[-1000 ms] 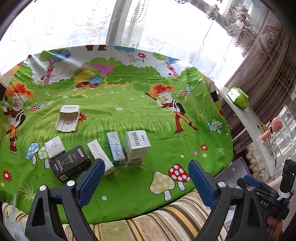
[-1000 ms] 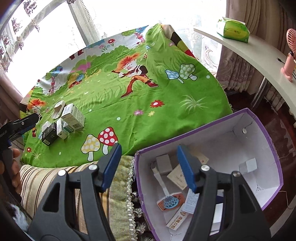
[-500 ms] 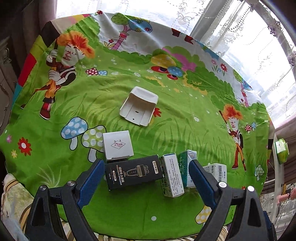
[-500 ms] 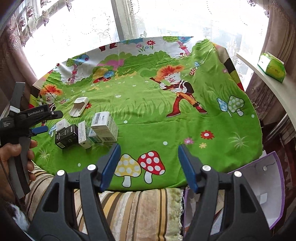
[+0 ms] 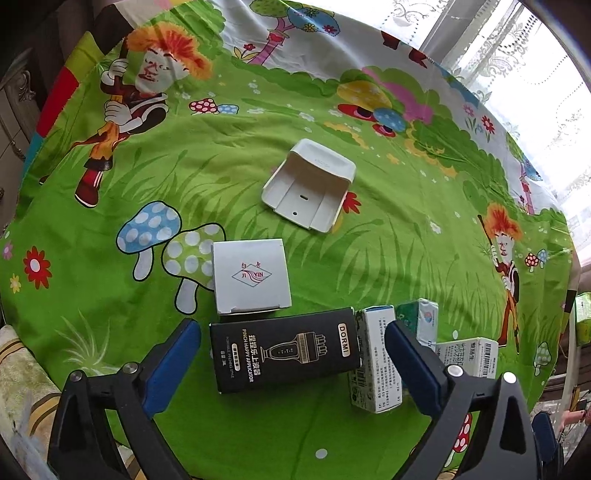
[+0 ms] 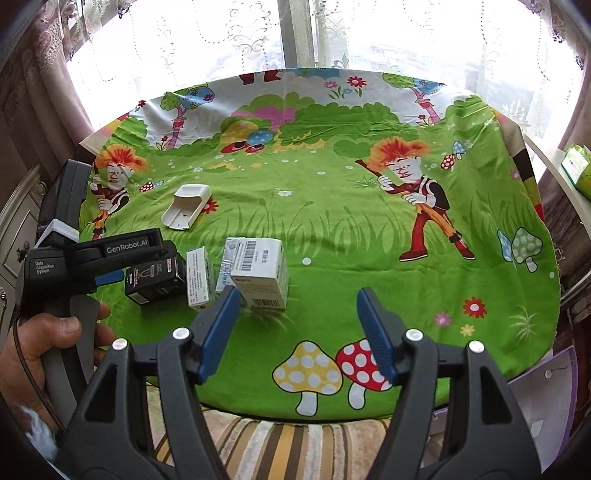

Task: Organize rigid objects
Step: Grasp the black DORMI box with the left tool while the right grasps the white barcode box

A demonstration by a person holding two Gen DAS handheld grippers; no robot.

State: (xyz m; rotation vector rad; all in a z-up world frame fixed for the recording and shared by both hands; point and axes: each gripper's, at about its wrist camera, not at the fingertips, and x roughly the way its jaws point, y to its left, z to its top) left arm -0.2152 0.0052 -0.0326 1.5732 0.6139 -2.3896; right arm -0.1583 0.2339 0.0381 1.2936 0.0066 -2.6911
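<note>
A bright green cartoon cloth (image 6: 332, 229) with mushrooms and red-haired figures covers the table. Behind it, lace curtains (image 6: 221, 33) hang at a sunlit window. A striped cushion (image 6: 280, 443) lies at the near edge, and a green packet (image 6: 578, 170) sits on a white shelf (image 6: 554, 173) to the right.

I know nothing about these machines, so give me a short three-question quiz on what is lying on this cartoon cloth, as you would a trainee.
1. True or false: the black box lies between the two blue fingers of the left hand-held gripper.
2. Which item lies alone, farther up the green tablecloth than the boxes? A) the white tray B) a red cup C) a glass bottle
3. Fill in: the right hand-held gripper holds ____.

Key:
1. True; the jaws are opening and the pads stand clear of the box.
2. A
3. Nothing; only cloth shows between its fingers.
</note>
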